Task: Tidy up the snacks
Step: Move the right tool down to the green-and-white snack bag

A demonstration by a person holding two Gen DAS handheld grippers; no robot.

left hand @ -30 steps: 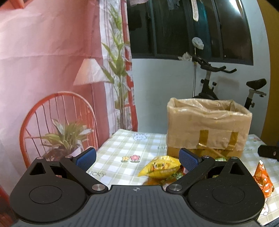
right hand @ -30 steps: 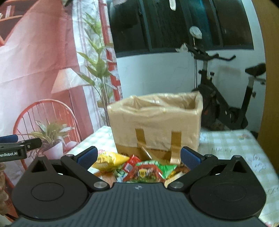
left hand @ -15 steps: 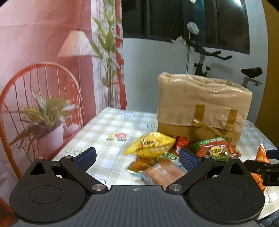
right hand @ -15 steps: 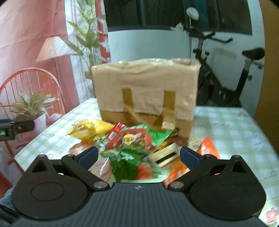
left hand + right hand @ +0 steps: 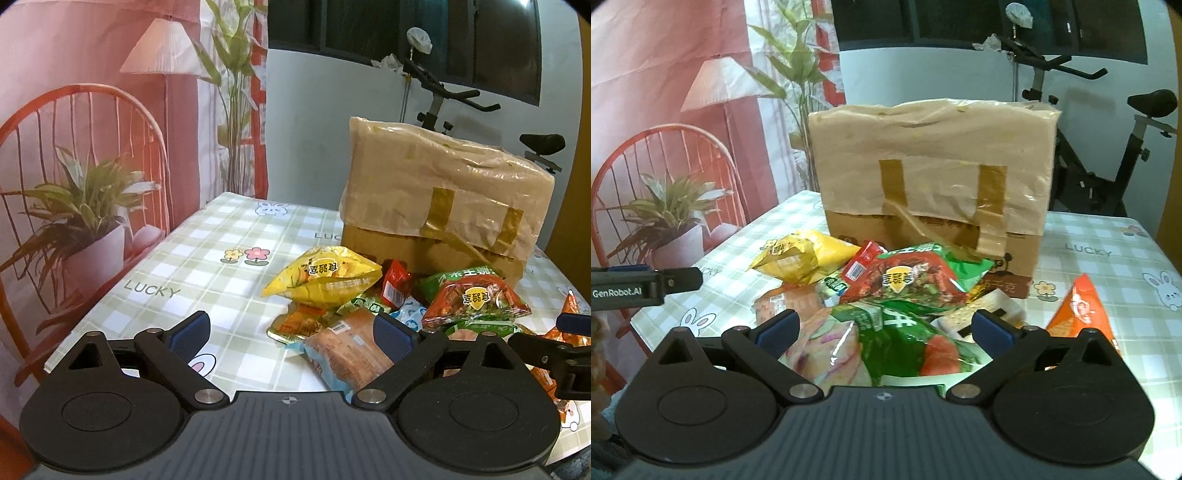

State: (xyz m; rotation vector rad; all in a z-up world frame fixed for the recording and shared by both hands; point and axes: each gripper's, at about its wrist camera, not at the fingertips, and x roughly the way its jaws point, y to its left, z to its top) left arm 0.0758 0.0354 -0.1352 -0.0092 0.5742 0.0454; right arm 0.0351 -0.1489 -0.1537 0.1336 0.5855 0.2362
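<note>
A pile of snack packets lies on the checked tablecloth in front of a taped cardboard box (image 5: 439, 199) (image 5: 931, 177). It holds a yellow chip bag (image 5: 325, 280) (image 5: 801, 258), a red packet (image 5: 472, 299) (image 5: 905, 277), a green packet (image 5: 905, 336), a bread pack (image 5: 347, 354) and an orange packet (image 5: 1082, 314). My left gripper (image 5: 291, 332) is open and empty, low over the pile's near left side. My right gripper (image 5: 884, 328) is open and empty, just above the green packet.
The table (image 5: 207, 258) ends close at the left, with a red wire chair and a potted plant (image 5: 85, 221) beyond it. An exercise bike (image 5: 1108, 155) stands behind the box at the right. The other gripper's finger shows at the left edge of the right wrist view (image 5: 646, 284).
Both grippers have moved forward and down toward the snack pile, which now fills more of each view. Both stay open.
</note>
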